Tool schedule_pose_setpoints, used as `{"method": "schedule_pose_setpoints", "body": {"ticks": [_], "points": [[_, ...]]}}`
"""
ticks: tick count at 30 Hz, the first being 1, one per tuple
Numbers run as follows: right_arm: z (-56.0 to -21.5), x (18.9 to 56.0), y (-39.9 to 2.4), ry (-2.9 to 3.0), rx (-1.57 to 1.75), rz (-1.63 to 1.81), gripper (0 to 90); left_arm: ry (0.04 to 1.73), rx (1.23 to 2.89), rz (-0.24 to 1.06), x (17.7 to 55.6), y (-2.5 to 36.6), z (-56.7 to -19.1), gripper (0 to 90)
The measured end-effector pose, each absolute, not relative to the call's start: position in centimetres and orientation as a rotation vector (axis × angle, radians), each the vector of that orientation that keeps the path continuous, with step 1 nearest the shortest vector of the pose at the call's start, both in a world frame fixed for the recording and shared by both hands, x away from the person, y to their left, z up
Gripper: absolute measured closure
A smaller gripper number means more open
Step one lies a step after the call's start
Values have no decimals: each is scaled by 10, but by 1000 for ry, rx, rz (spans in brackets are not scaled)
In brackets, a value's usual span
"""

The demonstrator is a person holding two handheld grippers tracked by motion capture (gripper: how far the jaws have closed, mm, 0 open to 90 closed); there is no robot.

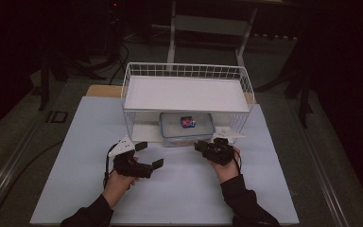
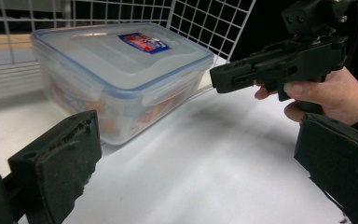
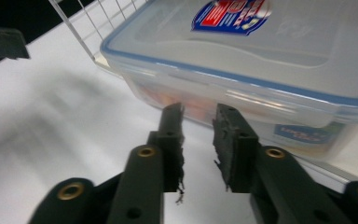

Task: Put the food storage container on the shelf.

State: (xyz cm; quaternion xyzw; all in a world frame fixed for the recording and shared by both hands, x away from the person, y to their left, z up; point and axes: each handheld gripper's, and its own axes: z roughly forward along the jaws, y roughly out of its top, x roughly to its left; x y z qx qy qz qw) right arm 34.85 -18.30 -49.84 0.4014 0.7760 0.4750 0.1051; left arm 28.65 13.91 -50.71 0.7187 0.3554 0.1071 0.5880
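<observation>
A clear plastic food box (image 1: 186, 128) with a blue-edged snap lid is seen standing on the worktop (image 1: 90, 142) under the lower level of a white wire rack (image 1: 185, 71), its near side poking out past the rack's front edge. Its long axis is laid across the view, parallel to the rack's front.

The right gripper (image 1: 202, 145) is held just in front of the box's near wall, towards its right-hand end. In the right gripper view its fingers (image 3: 172, 140) are parted by a narrow gap, nothing is held between them, and their tips are aimed at the box's side clasp (image 3: 200, 81), very near it; whether the wall is touched cannot be told. The left gripper (image 1: 149, 153) is kept farther back and to the left, its fingers (image 2: 58, 163) spread wide and empty, with the box lying ahead and to its right.

The right hand is judged the nearer one, so the coming move is thought to turn on that short forward gap to the clasp.

The box's far side is hidden under the rack's shelf (image 1: 184, 92). Its contents are made out only as orange and red shapes through the wall. The lid's label (image 3: 233, 16) is too blurred to be read.
</observation>
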Motion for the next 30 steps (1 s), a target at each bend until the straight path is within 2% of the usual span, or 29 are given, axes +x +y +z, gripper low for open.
{"method": "schedule_pose_setpoints", "body": {"ticks": [1,2,16,30], "points": [[-502,351,-177,2317,1167,1374,862,831,1673,249,286,139,-508,8],[-504,352,-175,2331,1160,1360,897,831,1668,251,285,140,-509,8],[-514,374,-144,2352,1164,1318,899,820,1675,268,285,144,-510,8],[-518,396,-130,2295,1219,1327,899,809,1674,273,284,145,-509,8]]}}
